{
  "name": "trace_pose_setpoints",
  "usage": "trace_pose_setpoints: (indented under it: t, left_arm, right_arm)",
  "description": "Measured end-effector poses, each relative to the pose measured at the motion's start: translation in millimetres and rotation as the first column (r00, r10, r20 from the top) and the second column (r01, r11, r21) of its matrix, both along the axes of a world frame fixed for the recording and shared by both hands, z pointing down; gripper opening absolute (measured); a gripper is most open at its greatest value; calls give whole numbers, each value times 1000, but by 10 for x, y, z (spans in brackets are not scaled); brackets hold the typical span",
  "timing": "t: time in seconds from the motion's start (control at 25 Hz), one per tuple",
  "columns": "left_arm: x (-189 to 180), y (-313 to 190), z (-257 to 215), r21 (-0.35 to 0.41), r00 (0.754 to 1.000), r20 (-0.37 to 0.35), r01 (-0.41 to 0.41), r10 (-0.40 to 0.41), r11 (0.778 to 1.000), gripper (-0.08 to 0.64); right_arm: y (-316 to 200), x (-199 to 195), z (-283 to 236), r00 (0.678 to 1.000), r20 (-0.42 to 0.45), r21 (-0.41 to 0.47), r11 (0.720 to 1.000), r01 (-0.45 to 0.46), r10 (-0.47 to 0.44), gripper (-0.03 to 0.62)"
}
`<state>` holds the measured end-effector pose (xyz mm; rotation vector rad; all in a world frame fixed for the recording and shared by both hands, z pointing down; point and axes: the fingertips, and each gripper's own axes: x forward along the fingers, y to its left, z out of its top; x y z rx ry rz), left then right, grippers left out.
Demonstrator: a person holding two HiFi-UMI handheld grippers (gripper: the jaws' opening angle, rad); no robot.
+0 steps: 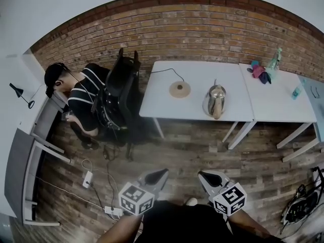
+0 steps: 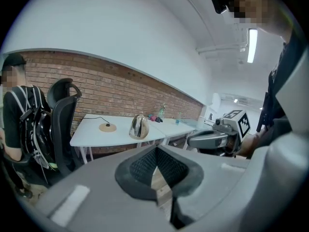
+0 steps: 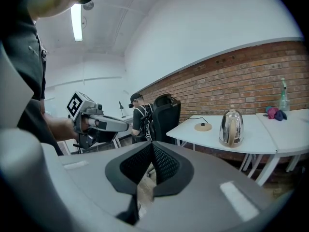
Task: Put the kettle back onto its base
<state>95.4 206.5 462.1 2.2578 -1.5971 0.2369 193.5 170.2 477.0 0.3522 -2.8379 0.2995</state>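
- We find both grippers well short of the table (image 1: 195, 110), which lies at 12 o'clock. The left gripper (image 1: 158, 175) and right gripper (image 1: 206, 176) each have their jaws pressed together on nothing.
- The kettle (image 1: 215, 101) stands upright on the table, at about 4 o'clock of its base (image 1: 179, 89) and apart from it. Its handle faces 6 o'clock.
- Risk: arriving with the jaws unspread. In our judgement a closed tip would nudge the kettle rather than grip it.
- Risk: the kettle sits near the table's 6 o'clock edge, so a push sideways could tip it off.
- Risk: the polished body looks slippery. We would take the handle only.
- Risk: an off-centre landing. The base is small and light, and may slide or drag on its cord (image 1: 162, 71).
- Risk: the chair (image 1: 120, 87) and seated person (image 1: 81, 103) at 10 o'clock crowd the left gripper's approach.
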Motion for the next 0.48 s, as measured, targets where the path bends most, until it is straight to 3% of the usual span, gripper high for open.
trace_pose_setpoints:
  t: [0.48]
  left_arm:
    - [7,23,68,-28,994,13,107,-107,994,1]
  right_arm:
    - [-114,59,122,997,22,-31,997,72,-72,28]
